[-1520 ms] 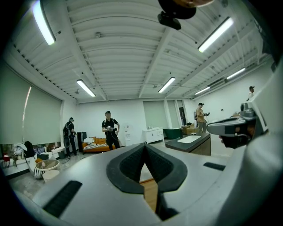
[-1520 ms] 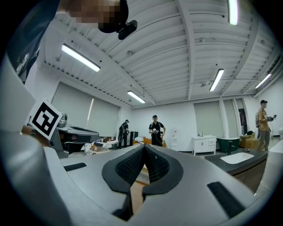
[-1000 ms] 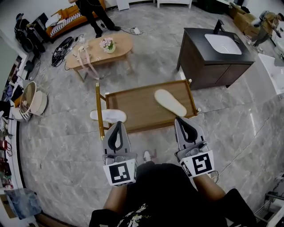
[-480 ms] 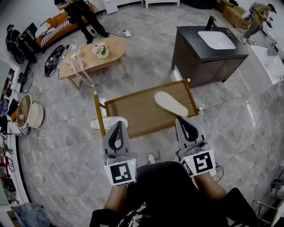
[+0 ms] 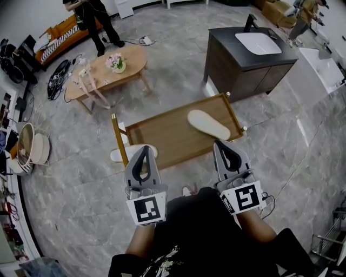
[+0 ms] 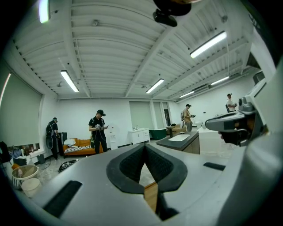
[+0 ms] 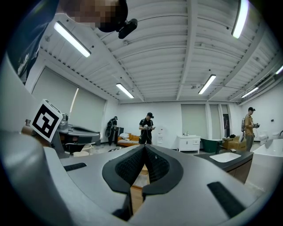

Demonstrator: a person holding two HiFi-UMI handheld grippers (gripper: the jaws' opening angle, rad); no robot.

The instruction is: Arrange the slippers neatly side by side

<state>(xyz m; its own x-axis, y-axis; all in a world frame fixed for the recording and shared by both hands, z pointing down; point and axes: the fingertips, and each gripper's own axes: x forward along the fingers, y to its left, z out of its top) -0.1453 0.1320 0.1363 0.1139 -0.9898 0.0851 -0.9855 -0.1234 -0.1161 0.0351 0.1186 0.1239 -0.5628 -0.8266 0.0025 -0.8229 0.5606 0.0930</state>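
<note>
Closest in, the left claw (image 5: 145,150) and the right claw (image 5: 220,144) are held side by side over the grey marble floor (image 5: 70,184), each with a marker cube at its rear. In the left gripper view the left claw (image 6: 144,147) has its dark pads pressed together with nothing between them. The right gripper view shows the same for the right claw (image 7: 144,147): jaws together and empty.

Just past the claw tips stands a low rectangular wooden counter with a raised rim (image 5: 162,138) and a gold post (image 5: 119,139) along its left side. One flat white slipper (image 5: 208,124) lies on the counter near its right end, set at a slant, sole side up as far as can be told. A second white slipper (image 5: 123,155) lies on the floor just beside the counter's left edge, outside the gold post, with one end hidden behind the left claw. The two slippers are well apart.

Farther off to the right stands a dark brown vanity cabinet (image 5: 238,73) with a white basin (image 5: 258,43) in its top. To the left is an oval light-wood counter (image 5: 127,67) bearing a small bunch of pink flowers (image 5: 115,61). Beyond it a person in black clothes (image 5: 92,16) stands near an orange sofa (image 5: 57,33).
</note>
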